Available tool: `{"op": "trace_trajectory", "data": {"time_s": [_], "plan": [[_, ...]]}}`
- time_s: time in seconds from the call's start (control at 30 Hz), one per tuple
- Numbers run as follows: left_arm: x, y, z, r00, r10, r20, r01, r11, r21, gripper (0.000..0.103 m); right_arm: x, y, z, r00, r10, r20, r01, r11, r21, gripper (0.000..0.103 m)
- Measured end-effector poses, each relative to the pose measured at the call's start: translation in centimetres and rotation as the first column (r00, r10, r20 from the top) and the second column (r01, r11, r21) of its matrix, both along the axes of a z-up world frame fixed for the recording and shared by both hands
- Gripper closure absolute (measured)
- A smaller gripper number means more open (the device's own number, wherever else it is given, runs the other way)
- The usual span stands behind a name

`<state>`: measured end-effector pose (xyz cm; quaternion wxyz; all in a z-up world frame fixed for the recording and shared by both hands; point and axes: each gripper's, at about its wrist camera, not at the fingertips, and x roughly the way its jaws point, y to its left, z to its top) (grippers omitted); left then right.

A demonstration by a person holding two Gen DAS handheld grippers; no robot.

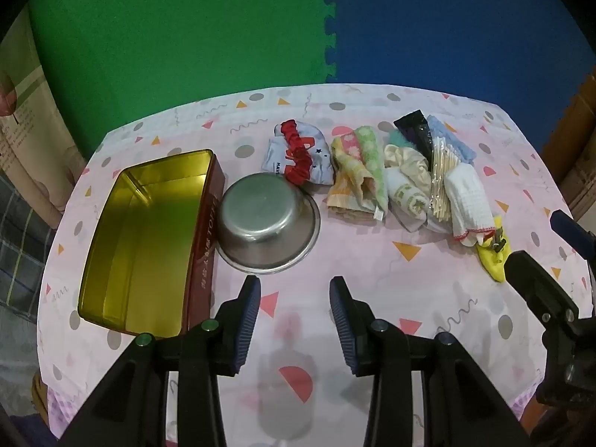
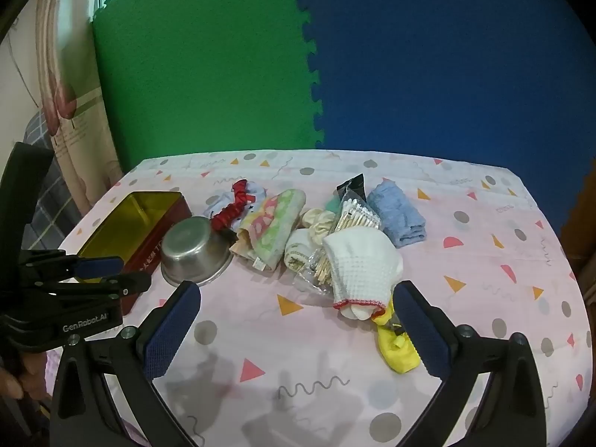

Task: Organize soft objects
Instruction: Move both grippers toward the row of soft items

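A row of soft things lies across the patterned tablecloth: a red scrunchie on a pale sock, a floral towel, a cream scrunchie, a white waffle cloth, a blue towel and a yellow sock. My left gripper hovers open over bare cloth in front of a steel bowl. My right gripper stands wide open, its right finger beside the yellow sock and the white cloth. Neither holds anything.
An open red tin with a gold inside stands left of the upturned bowl. A pack of cotton swabs and a black packet lie among the cloths. Green and blue foam mats form the wall behind.
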<state>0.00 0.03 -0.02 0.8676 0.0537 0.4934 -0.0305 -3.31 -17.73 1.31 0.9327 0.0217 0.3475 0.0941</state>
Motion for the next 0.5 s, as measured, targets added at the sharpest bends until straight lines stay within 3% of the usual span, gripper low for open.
{"op": "trace_trajectory", "data": {"time_s": [0.5], "plan": [[-0.03,0.03,-0.03,1.000,0.000,0.000,0.000,1.000,0.000,0.064,0.10,-0.04,0.01,1.000,0.004,-0.001,-0.004,1.000,0.001,0.000]]}}
